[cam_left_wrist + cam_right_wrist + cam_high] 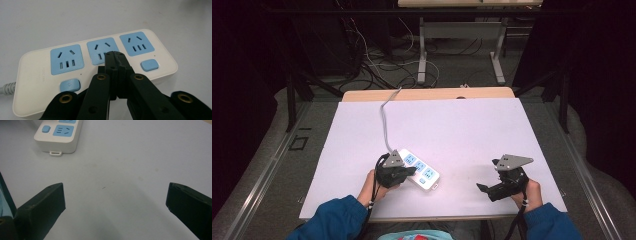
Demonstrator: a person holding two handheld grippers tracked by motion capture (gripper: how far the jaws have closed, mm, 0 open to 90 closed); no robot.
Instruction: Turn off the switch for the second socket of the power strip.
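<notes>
A white power strip [422, 172] with three blue sockets lies on the white table, its grey cord [385, 122] running toward the far edge. In the left gripper view the strip [35, 72] has blue switch buttons [149, 65] below the sockets. My left gripper [114, 53] is shut, its joined tips hovering over the middle socket [101, 48]; whether they touch it I cannot tell. In the high view that gripper [413, 170] sits at the strip's near-left side. My right gripper [480, 188] stands open over bare table to the right, and its view catches the strip's end [58, 141].
The white sheet [472, 130] covers most of the wooden table. Desk legs and loose cables [382, 65] lie on the floor beyond the far edge. A small tab [55, 153] sticks out from the strip's near end.
</notes>
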